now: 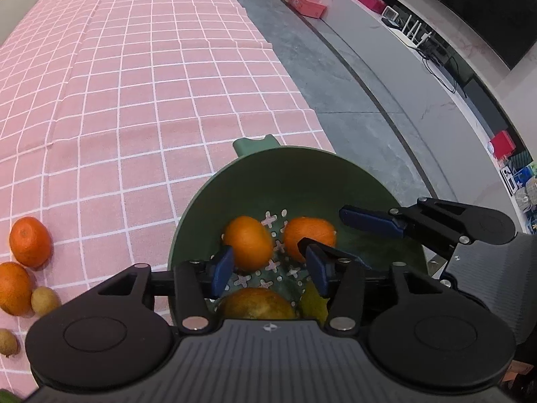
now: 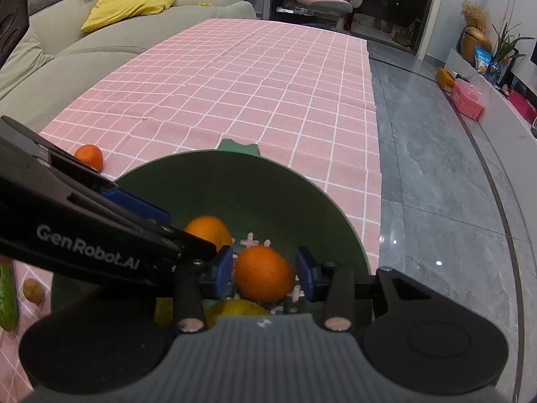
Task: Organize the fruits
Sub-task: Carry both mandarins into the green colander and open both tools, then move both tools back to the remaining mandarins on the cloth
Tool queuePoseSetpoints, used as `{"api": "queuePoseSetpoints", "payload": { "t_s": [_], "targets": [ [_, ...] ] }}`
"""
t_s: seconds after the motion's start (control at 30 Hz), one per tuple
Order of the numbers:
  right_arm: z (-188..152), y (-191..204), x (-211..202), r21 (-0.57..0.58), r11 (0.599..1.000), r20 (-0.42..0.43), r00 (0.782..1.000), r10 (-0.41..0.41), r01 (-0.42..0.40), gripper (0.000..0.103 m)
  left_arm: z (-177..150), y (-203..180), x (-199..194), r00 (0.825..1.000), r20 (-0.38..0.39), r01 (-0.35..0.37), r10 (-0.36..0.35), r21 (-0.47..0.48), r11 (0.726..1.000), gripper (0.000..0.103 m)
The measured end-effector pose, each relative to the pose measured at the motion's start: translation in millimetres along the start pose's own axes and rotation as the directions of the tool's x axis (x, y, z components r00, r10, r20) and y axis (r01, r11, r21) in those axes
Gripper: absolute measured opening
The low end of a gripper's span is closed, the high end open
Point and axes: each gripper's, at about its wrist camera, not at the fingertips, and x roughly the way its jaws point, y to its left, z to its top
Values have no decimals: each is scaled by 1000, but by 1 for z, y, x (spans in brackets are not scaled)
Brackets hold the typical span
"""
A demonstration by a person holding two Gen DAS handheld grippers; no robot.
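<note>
I have both grippers over the green bowl (image 1: 201, 215), which sits near the right edge of the table (image 1: 134, 84) on its pink checked cloth. My left gripper (image 1: 270, 267) has its fingers spread, hanging just above the bowl's perforated floor; one orange (image 1: 248, 243) lies between them, closer to the left finger, and I can't tell whether it touches. A second orange (image 1: 310, 236) lies just beside the first, partly behind my right finger tip in that view. Below them, near the bowl's closest wall, I see a yellowish-brown fruit (image 1: 256, 305).

My right gripper (image 2: 265, 273) is also spread, with that second orange between its blue fingers (image 2: 223, 270); a gap shows on each side, so nothing is pinched. It reaches in from the bowl's right side.

Outside the bowl, on the cloth to the left, two more oranges (image 1: 30, 241) lie close together, with two small brownish fruits (image 1: 43, 300) just beside them. A green cucumber (image 2: 6, 297) lies at the far left in the right wrist view.
</note>
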Motion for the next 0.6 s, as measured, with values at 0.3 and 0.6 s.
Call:
{"api": "queuePoseSetpoints", "payload": {
  "t_s": [0.3, 0.6],
  "targets": [
    [2, 12, -26, 27, 999, 60, 998, -29, 28, 57, -16, 3, -60, 993, 119, -22, 19, 25, 999, 59],
    [3, 52, -71, 79, 997, 153, 988, -17, 4, 59, -46, 18, -131, 952, 277, -126, 128, -25, 992, 59]
  ]
}}
